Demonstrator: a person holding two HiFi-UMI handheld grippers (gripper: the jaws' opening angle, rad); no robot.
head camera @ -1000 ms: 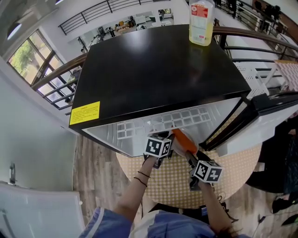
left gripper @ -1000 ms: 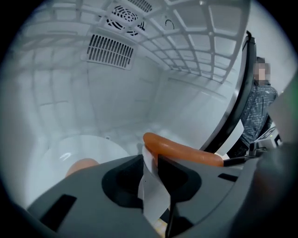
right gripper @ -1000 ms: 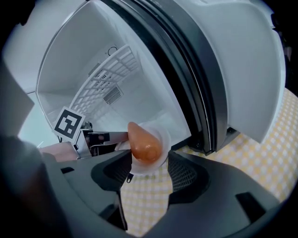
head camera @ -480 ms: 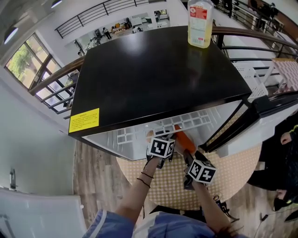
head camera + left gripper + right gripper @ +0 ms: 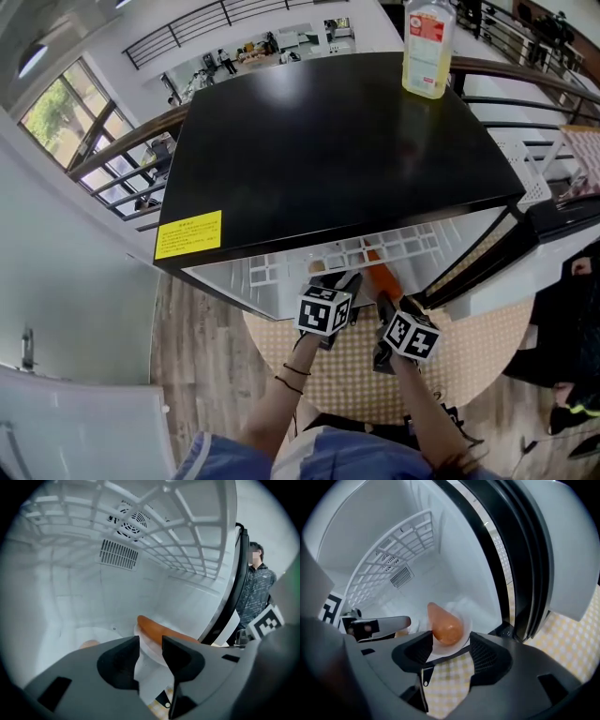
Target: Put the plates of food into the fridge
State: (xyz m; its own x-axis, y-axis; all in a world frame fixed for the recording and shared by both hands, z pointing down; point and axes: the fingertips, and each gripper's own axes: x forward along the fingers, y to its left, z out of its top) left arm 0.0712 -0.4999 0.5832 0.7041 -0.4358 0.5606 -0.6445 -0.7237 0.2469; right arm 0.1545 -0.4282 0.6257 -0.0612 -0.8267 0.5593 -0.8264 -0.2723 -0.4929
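Observation:
The black-topped fridge [image 5: 337, 141] stands open in front of me. A small white plate [image 5: 461, 641] with an orange carrot [image 5: 444, 623] lies just inside on the white floor. My right gripper [image 5: 451, 638] is shut on its near rim. In the head view the carrot [image 5: 380, 277] shows ahead of the right gripper [image 5: 384, 305]. My left gripper [image 5: 151, 641] reaches into the fridge beside it, its jaws opening with nothing pressed between them. A second white plate [image 5: 101, 634] with a brownish food [image 5: 89, 644] lies mostly hidden behind the left jaw. The carrot [image 5: 161, 629] lies beyond the left jaws.
The fridge door [image 5: 534, 248] hangs open at the right. A white grid shelf [image 5: 375, 251] spans the upper part of the fridge. On top stands a bottle of yellow liquid [image 5: 428, 52]. The fridge sits on a round table with a checked cloth [image 5: 459, 366]. A person [image 5: 255, 590] stands at the right.
Both grippers have edged toward the fridge opening, the carrot plate going in with the right one. The left gripper sits a little lower at the opening.

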